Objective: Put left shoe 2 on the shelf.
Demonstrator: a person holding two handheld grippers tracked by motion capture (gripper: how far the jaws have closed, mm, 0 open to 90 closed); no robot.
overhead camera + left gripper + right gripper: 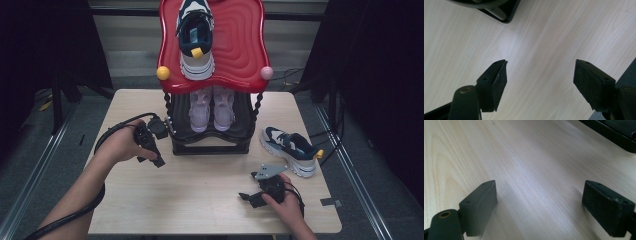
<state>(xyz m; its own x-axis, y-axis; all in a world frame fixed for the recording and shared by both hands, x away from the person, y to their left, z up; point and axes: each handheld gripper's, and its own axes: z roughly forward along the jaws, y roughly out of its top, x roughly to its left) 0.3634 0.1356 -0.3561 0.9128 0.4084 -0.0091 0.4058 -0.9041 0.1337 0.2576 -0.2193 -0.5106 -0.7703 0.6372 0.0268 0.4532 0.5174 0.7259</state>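
Pale wood-grain table [200,195], matte, rectangular. At its far middle stands a two-tier shoe rack [210,142]: glossy black ribbed lower shelf, twisted black posts, wavy glossy red top [240,45] with rippled rings and ball knobs at the corners.

Navy-and-white sneaker [196,40], yellow heel tab, sits on the red top. Its mate [290,149] lies on the table right of the rack, chunky white sole, near the right gripper.

Pair of pale lilac sneakers [212,107] on the lower shelf.

Left gripper [159,161], near the rack's left foot: jaws apart, flat black pads over bare wood, nothing between.

Right gripper [246,197], near right: jaws wide apart, empty, low over the table.
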